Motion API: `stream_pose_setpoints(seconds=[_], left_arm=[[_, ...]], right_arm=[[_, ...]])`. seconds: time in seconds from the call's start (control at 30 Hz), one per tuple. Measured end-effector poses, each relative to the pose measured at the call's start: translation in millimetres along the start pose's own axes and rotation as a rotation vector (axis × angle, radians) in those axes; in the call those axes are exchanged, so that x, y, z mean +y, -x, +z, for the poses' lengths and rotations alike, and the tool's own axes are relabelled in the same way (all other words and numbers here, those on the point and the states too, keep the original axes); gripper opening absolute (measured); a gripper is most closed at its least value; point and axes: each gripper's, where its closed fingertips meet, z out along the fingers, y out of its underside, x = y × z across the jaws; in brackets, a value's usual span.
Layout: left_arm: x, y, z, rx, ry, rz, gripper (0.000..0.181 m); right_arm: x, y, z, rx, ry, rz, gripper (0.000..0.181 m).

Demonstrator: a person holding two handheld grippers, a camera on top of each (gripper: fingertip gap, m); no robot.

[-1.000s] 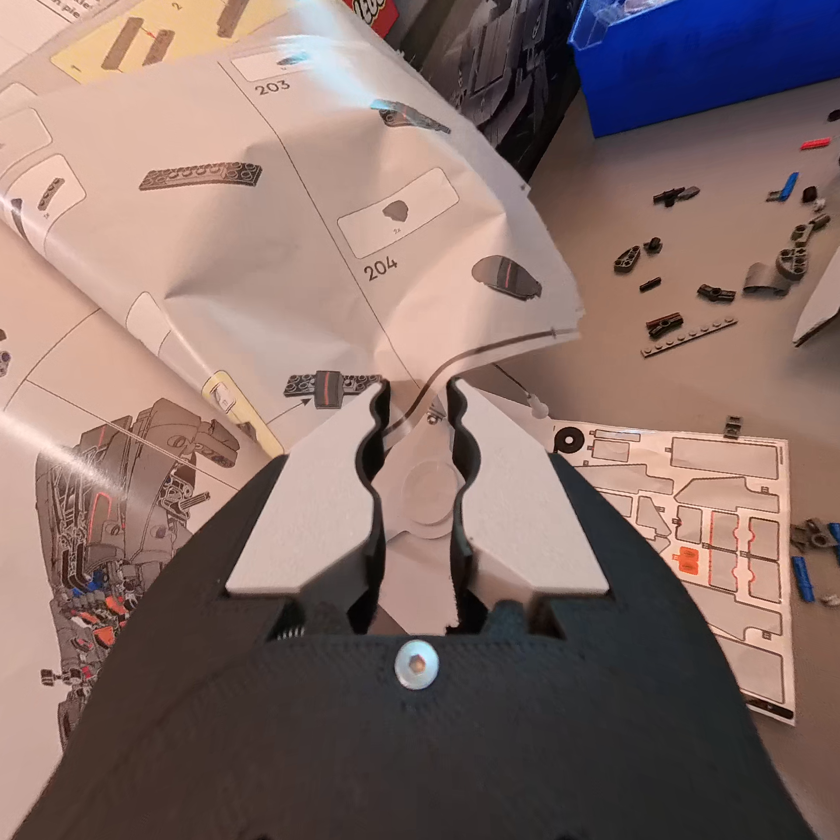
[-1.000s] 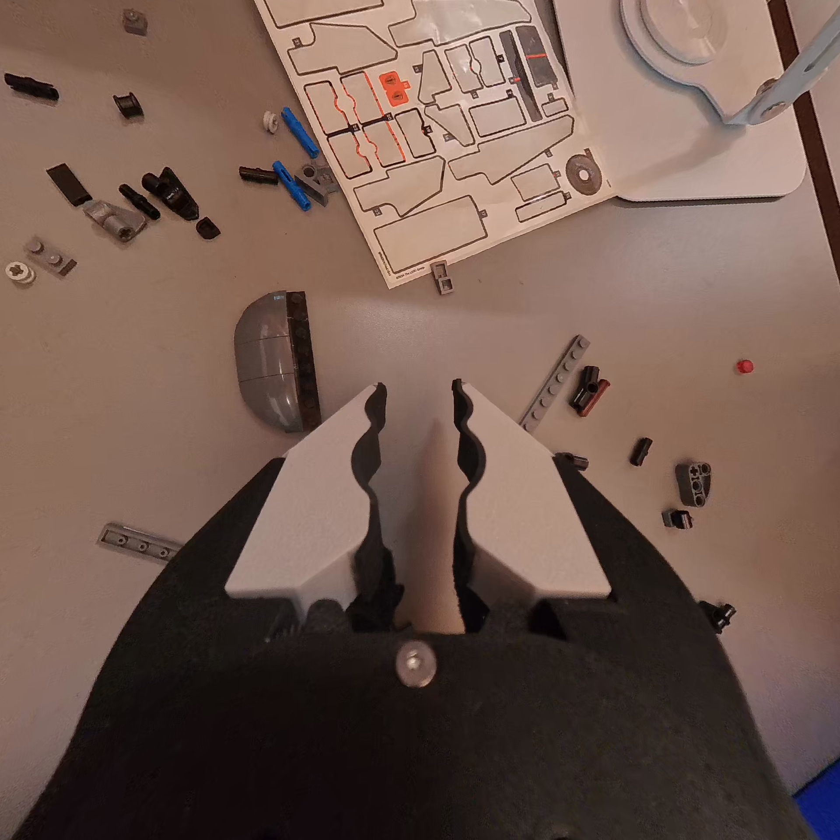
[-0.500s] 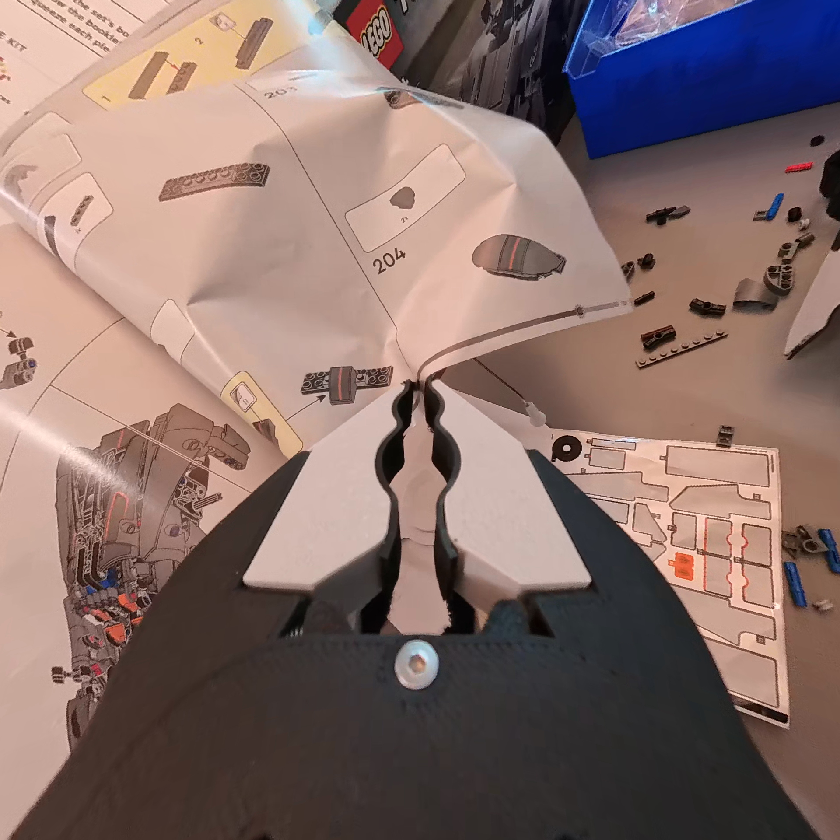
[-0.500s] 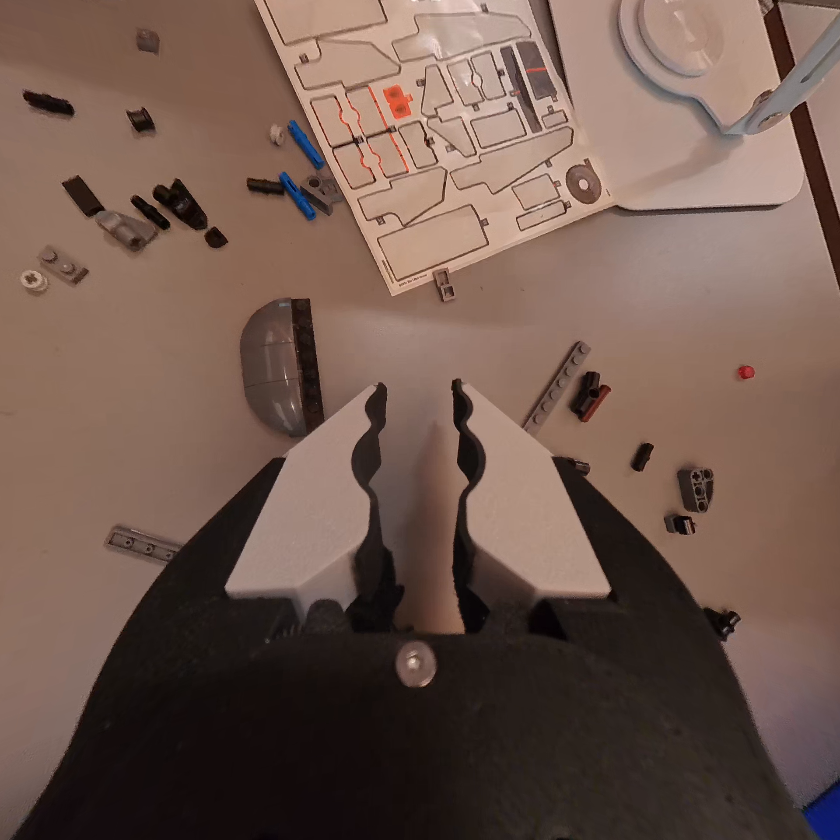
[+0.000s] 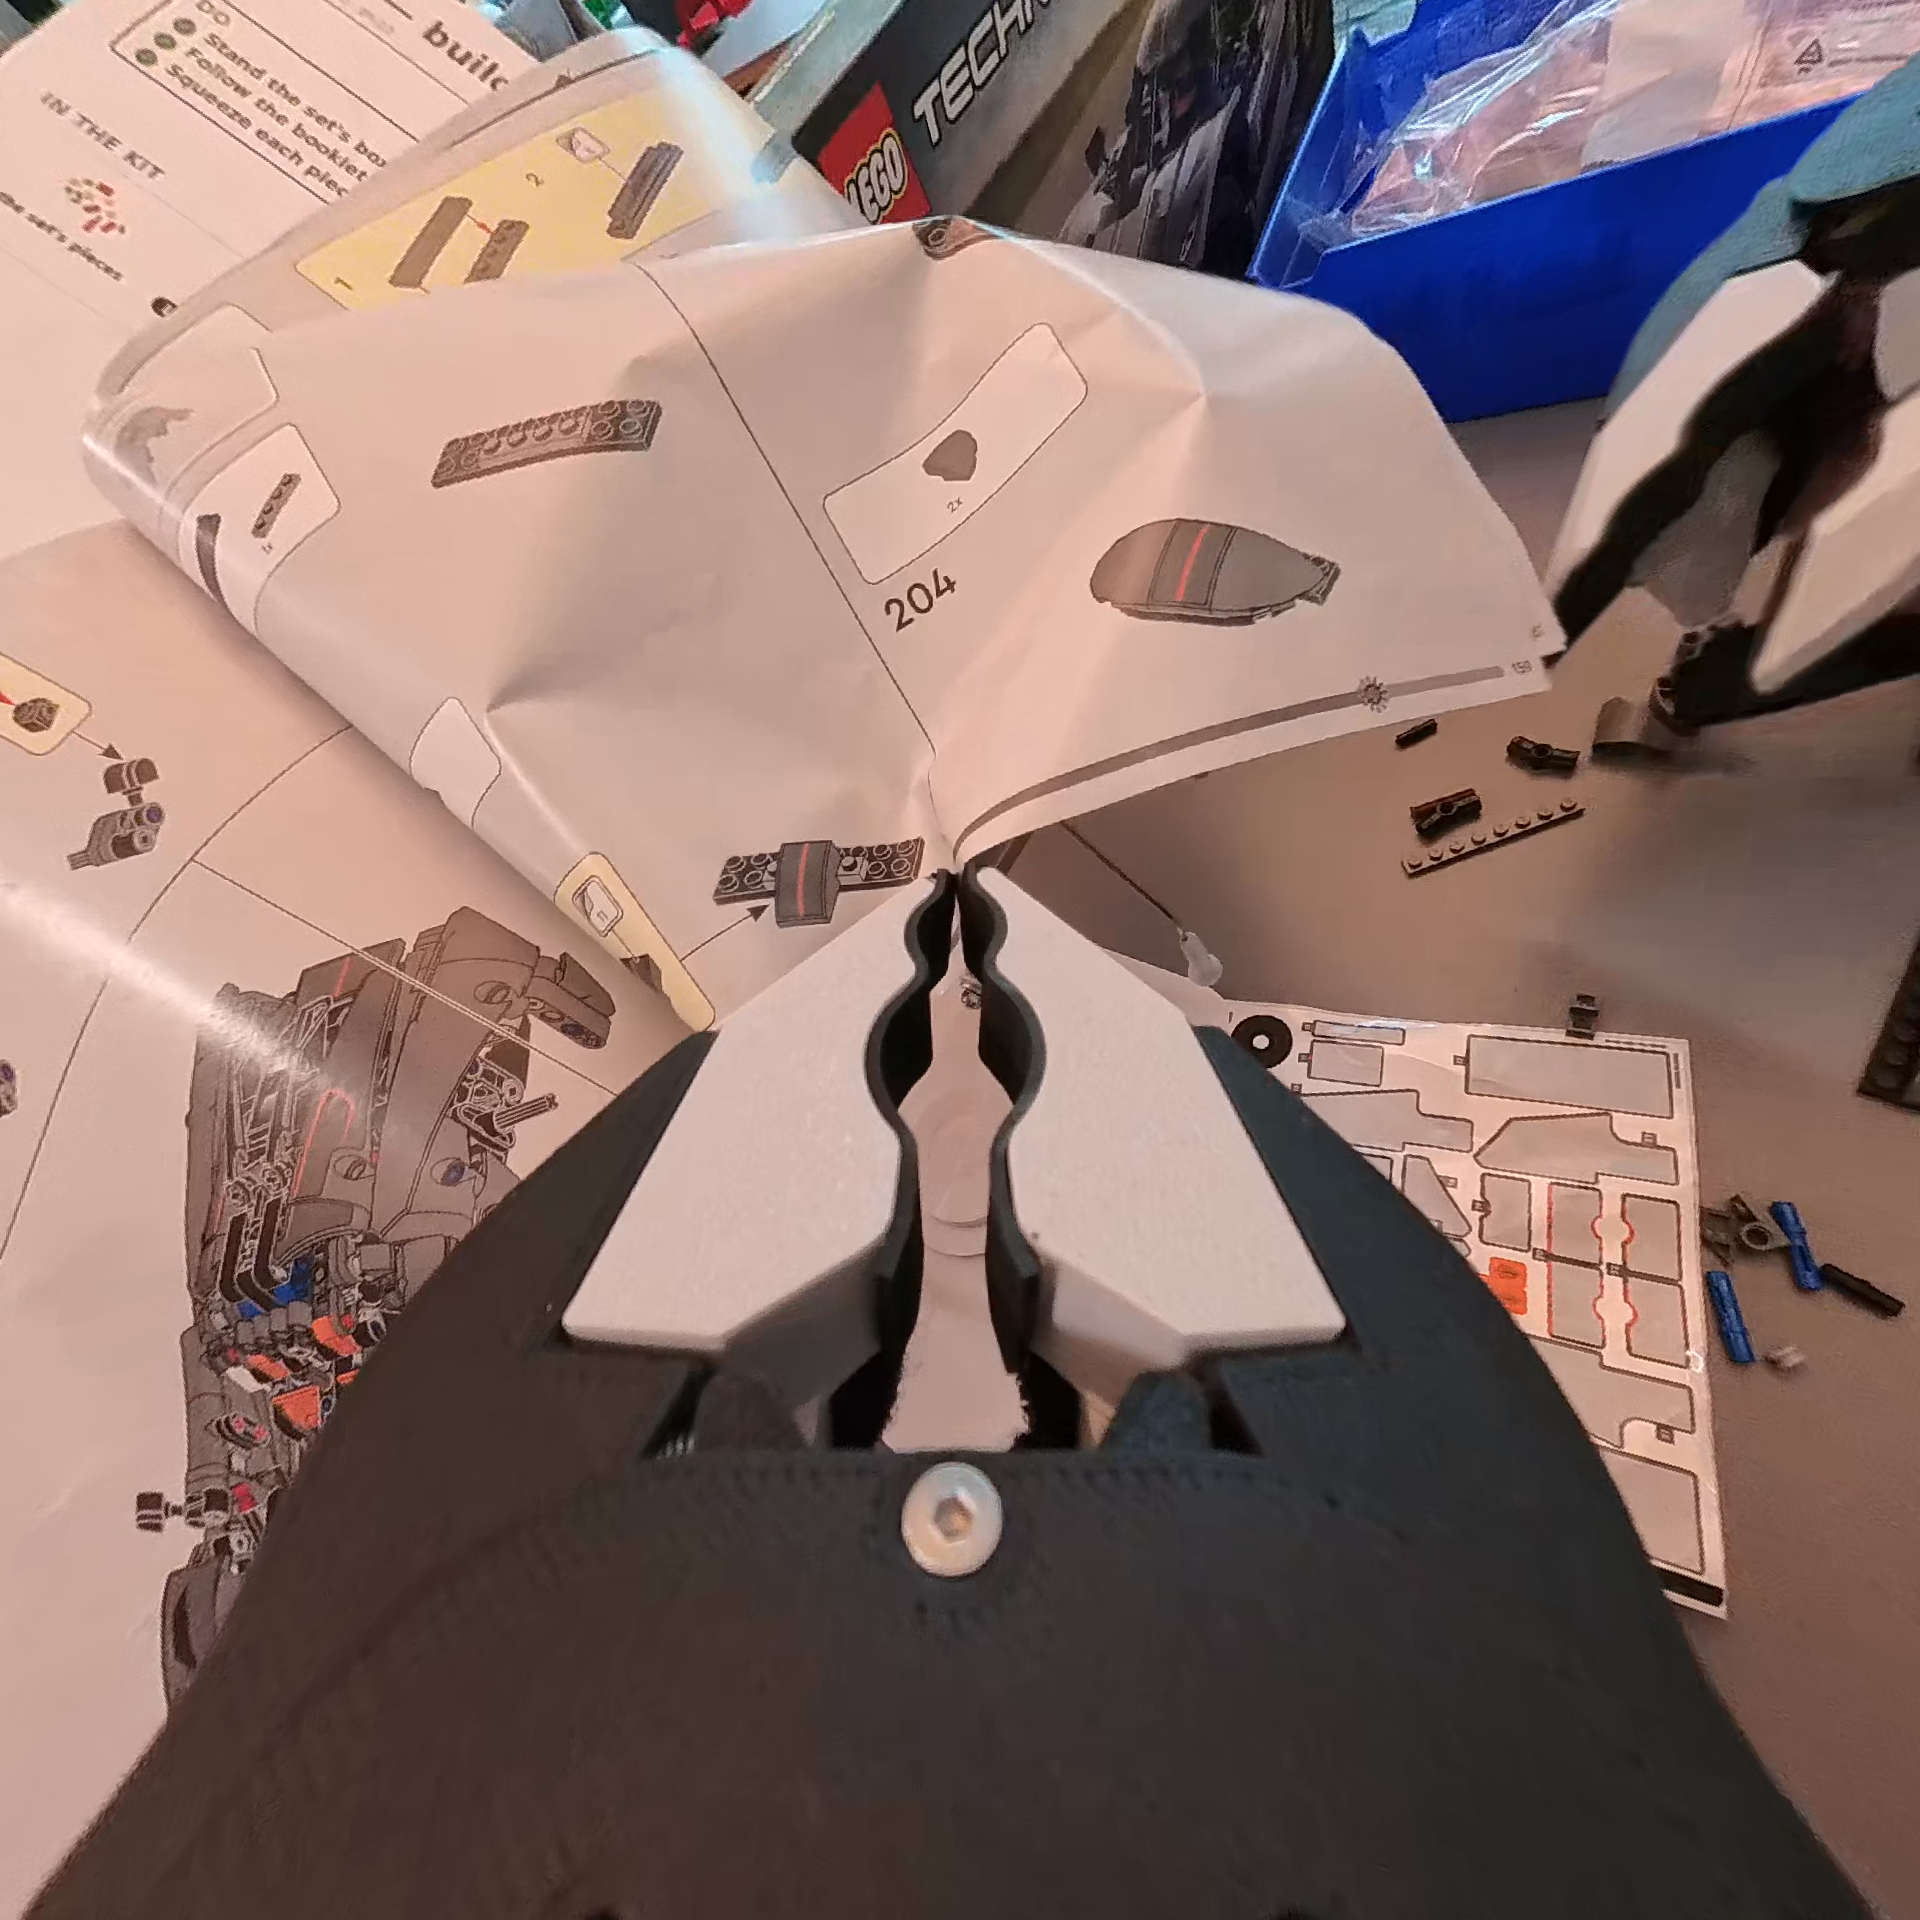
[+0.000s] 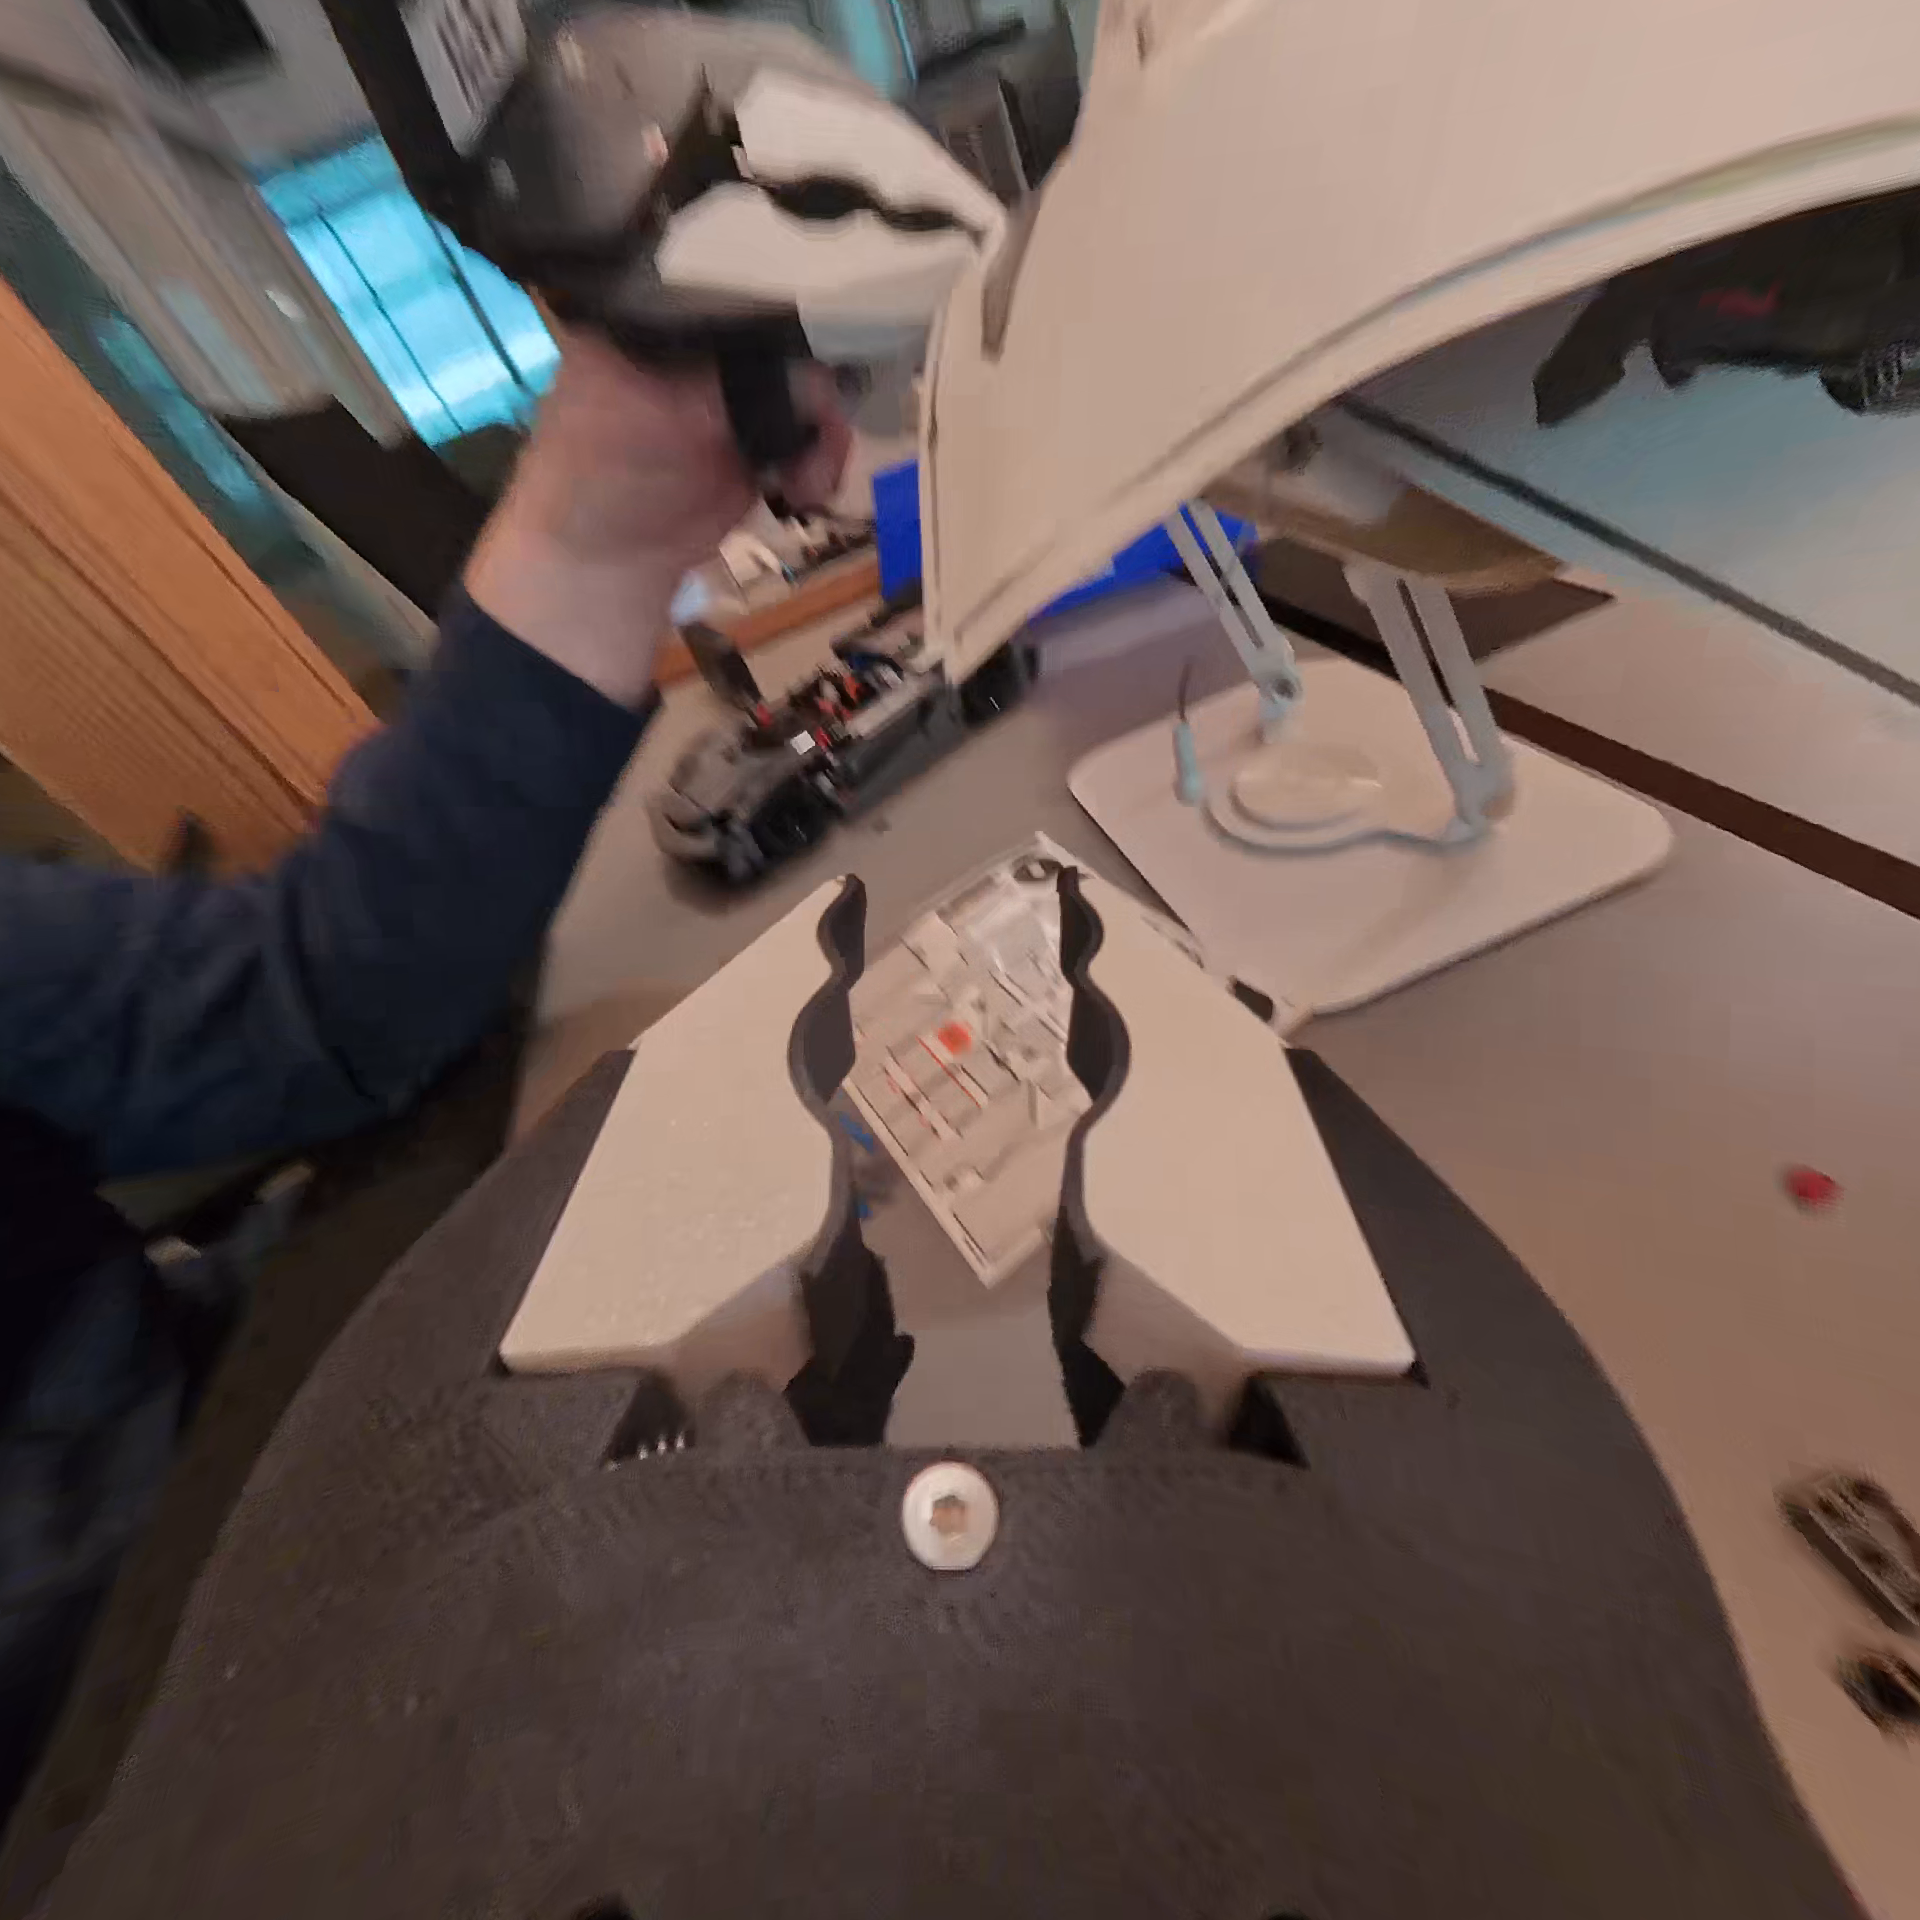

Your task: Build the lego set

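My left gripper [image 5: 951, 883] is shut on the lower edge of a white instruction booklet page [image 5: 831, 540] and holds it lifted and creased above the open booklet [image 5: 312, 1091]. My right gripper [image 6: 956, 904] is open and empty, raised over the grey table. In the right wrist view a hand holds the left gripper [image 6: 977, 223] at the upper left, pinching the raised page [image 6: 1299, 312]. A partly built dark lego car [image 6: 810, 769] stands behind. The right gripper [image 5: 1766, 499] shows blurred at the upper right of the left wrist view.
A sticker sheet [image 5: 1507, 1247] lies right of the booklet. Small loose pieces [image 5: 1486, 831] are scattered beyond it. A blue bin [image 5: 1507, 260] and the set's box [image 5: 1039, 125] stand at the back. A white stand base [image 6: 1455, 862] holds up the booklet. A red stud [image 6: 1808, 1184] lies at right. One gripper's finger ends stand about 15 cm off the other's.
My left gripper closed on the page edge and lifted it. My right gripper swung up from facing the table to facing across it, still open.
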Motion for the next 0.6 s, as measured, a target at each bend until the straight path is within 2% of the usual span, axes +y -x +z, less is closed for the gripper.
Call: stream_pose_setpoints(seconds=[0.17, 0.23, 0.27, 0.33, 0.4, 0.6], left_arm=[[-0.8, -0.1, -2.9, 0.006, -0.011, -0.007, 0.0], [-0.9, -0.4, -2.8, 0.012, -0.015, -0.009, 0.0], [-0.5, -0.4, -2.5, 0.014, -0.014, -0.01, 0.0], [0.9, -0.6, -1.5, 0.021, -0.012, -0.013, 0.0], [1.2, -0.7, -1.1, 0.024, -0.013, -0.014, 0.0], [-0.5, 0.5, -6.6, 0.035, -0.034, -0.032, 0.0]], right_arm=[[-32.6, 0.2, 13.9, -0.092, -0.123, 0.093, 0.035], [-40.7, 3.6, 15.1, -0.14, -0.176, 0.116, 0.031], [-43.8, 6.2, 14.7, -0.154, -0.194, 0.116, 0.023], [-45.8, 6.1, 15.4, -0.126, -0.198, 0.085, 0.007], [-48.5, 6.7, 15.6, -0.121, -0.206, 0.075, 0.001], [-47.1, 9.5, 15.6, -0.142, -0.226, 0.075, 0.0]])
